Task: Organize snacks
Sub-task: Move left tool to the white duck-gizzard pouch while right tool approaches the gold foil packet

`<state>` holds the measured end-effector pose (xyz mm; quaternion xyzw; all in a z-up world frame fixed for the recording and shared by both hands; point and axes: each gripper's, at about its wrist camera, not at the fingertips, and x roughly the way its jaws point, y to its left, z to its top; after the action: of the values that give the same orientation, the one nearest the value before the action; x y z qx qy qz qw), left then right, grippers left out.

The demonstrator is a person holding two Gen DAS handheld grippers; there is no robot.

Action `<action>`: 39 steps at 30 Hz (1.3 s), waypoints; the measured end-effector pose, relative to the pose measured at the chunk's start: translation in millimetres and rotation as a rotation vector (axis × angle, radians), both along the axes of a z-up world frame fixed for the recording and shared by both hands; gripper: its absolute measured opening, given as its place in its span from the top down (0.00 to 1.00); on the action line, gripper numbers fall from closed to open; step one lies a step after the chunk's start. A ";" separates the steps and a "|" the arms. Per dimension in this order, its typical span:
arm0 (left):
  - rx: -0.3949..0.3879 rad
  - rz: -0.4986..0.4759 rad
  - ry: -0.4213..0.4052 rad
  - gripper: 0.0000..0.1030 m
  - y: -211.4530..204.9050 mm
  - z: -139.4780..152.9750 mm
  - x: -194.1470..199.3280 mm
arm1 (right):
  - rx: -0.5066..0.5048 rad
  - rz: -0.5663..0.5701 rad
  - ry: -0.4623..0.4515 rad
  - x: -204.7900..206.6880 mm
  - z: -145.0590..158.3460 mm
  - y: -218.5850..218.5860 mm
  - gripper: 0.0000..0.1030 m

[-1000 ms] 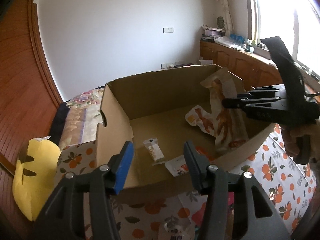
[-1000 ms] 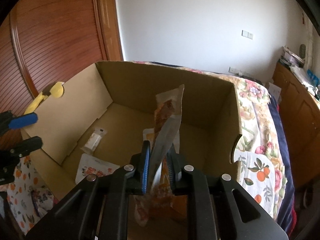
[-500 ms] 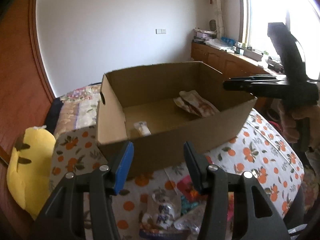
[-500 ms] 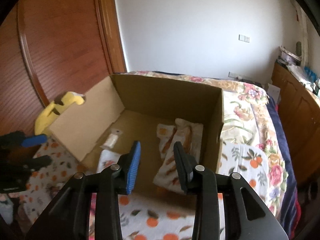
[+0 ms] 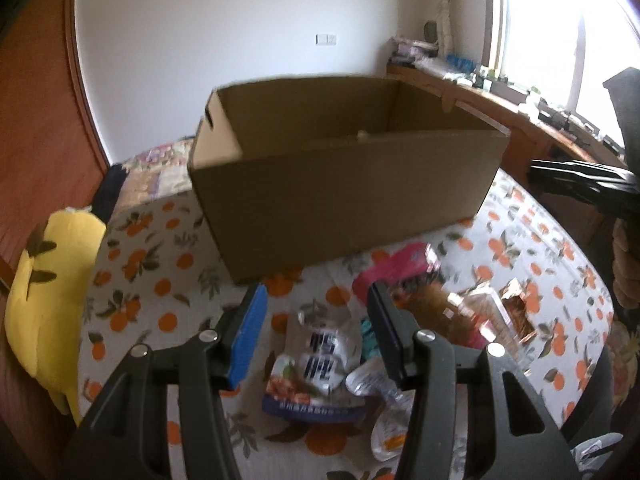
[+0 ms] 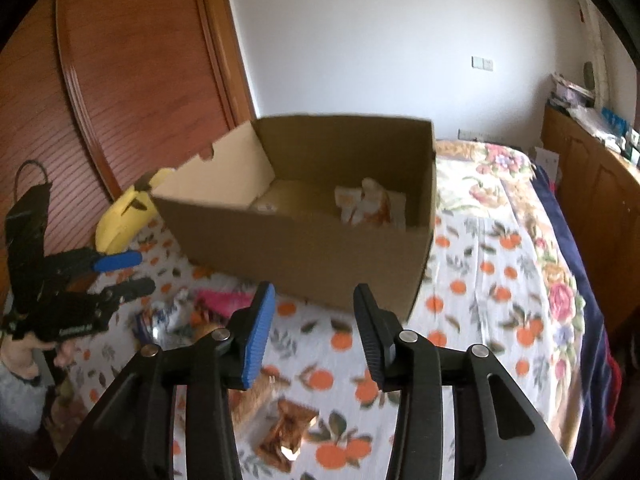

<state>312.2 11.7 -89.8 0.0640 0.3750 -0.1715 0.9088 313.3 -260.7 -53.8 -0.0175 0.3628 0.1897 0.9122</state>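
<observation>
Bed cloth w/ orange print (image 6: 492, 280) fills the low half of both views. Cardboard box (image 6: 304, 248) sits on it, open top, at 12 o'clock from both grippers and apart from them. Inside, at the box's right end in the right wrist view, lie light snack packs w/ orange print (image 6: 370, 204). Yellow plush (image 5: 44, 292) lies at 9 o'clock in the left view, off the box's left end.

Loose snack pile on the cloth, just in front of the box: pink pack (image 5: 396, 266), white-and-blue pouch (image 5: 320, 364), brown clear-wrap pack (image 5: 480, 316).

Left gripper (image 5: 316, 332) tilts down over the pile, jaws part-way apart, nothing between the pads; the white-and-blue pouch shows below the gap. A hand (image 6: 28, 354) grips its handle at 9 o'clock in the right view.

Right gripper (image 6: 312, 328) also tilts down, in front of the box's near right corner; jaws opening, nothing between them. Brown wrapped snack (image 6: 288, 432) lies on the cloth at 6 o'clock below it.
</observation>
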 end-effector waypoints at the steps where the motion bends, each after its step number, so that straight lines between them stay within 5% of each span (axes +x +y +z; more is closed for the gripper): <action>1: 0.001 0.004 0.012 0.50 0.5 -4.6 0.8 | -0.005 -0.001 0.003 -3.8 -3.6 -0.1 0.55; 13: -0.002 0.008 0.107 0.36 -2.0 -43.9 9.3 | 0.008 0.015 0.093 -31.7 -61.1 5.7 0.47; 34: 0.049 -0.013 0.142 0.36 -8.4 -58.2 7.9 | 0.050 0.021 0.124 -46.9 -87.6 5.7 0.40; 39: 0.050 -0.002 0.136 0.42 -7.7 -58.0 7.0 | 0.063 0.016 0.132 -46.8 -90.1 2.9 0.39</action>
<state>319.2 4.1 -147.8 0.0751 0.4400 -0.1668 0.8792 266.5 -257.8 -143.9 0.0209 0.4157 0.2089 0.8850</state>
